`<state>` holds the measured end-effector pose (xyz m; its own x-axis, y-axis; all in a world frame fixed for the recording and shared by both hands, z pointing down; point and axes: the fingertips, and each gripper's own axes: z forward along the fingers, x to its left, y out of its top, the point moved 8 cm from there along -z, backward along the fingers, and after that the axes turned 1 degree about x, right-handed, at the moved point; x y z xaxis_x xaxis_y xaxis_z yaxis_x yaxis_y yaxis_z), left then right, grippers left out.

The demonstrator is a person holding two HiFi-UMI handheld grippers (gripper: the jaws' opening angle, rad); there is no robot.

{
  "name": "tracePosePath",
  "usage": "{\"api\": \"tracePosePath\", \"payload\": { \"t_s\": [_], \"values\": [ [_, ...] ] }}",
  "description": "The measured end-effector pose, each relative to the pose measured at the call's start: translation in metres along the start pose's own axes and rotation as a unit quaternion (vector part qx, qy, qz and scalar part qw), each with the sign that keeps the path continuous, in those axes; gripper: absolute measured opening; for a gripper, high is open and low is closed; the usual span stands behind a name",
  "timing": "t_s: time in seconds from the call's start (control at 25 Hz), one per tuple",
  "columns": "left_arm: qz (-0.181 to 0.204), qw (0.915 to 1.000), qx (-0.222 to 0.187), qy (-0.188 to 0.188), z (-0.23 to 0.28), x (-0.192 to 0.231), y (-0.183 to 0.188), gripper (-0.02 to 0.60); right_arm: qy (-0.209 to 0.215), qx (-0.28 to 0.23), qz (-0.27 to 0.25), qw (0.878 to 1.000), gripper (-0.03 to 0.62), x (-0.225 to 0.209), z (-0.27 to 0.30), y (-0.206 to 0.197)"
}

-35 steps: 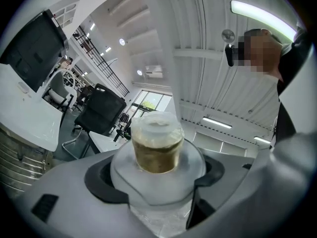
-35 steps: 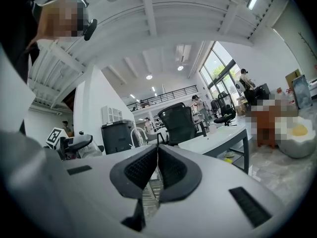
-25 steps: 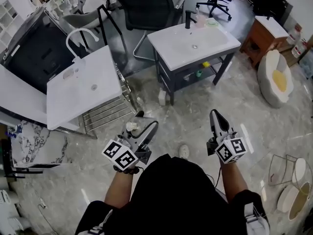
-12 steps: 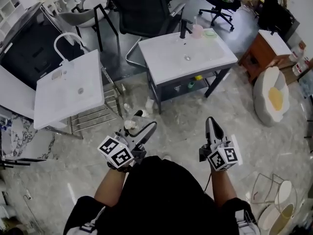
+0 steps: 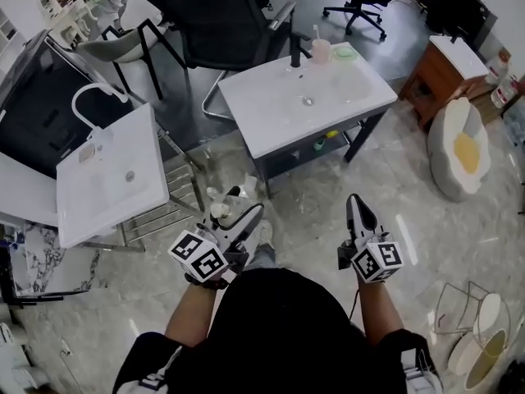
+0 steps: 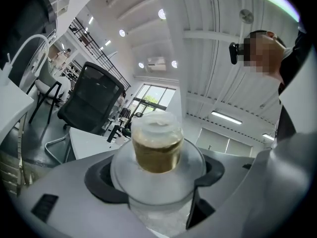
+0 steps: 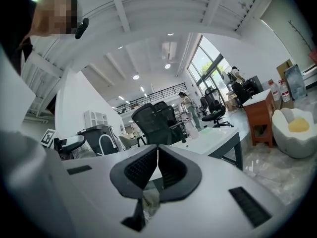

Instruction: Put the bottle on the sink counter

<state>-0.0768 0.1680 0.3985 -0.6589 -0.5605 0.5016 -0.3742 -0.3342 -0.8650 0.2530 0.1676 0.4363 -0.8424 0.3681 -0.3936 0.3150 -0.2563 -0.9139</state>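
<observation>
My left gripper (image 5: 239,210) (image 6: 157,182) is shut on a clear bottle (image 6: 157,150) with a white cap and amber liquid; in the head view the bottle (image 5: 220,213) shows between the jaws, low over the floor. The white sink counter (image 5: 283,117) with a black tap (image 5: 295,50) stands ahead, well beyond both grippers; it also shows in the right gripper view as the sink counter (image 7: 218,135). My right gripper (image 5: 356,212) (image 7: 157,168) is shut with nothing in it, its pads touching, held level with the left one.
A pink cup (image 5: 321,49) and green dish (image 5: 345,52) sit at the counter's back. A second white basin (image 5: 102,183) with a white tap stands left. Black chair (image 5: 215,11) behind the counter, wooden cabinet (image 5: 447,64) and round cushion (image 5: 465,150) to the right.
The view has shifted: the sink counter sits lower and more central than one second ago. Both grippers keep the same pose, the bottle still held in the left.
</observation>
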Motion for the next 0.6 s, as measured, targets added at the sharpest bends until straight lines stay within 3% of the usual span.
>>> {"api": "tracePosePath", "payload": {
  "t_s": [0.28,0.6],
  "values": [
    [0.016,0.9994,-0.012,-0.027,0.067,0.058,0.037,0.356,0.002,0.001,-0.036,0.999,0.031,-0.008,0.065,0.029],
    [-0.003,0.9992,-0.028,-0.029,0.107,0.12,0.07,0.356,0.024,0.01,-0.068,0.997,0.031,0.004,0.149,0.049]
  ]
}}
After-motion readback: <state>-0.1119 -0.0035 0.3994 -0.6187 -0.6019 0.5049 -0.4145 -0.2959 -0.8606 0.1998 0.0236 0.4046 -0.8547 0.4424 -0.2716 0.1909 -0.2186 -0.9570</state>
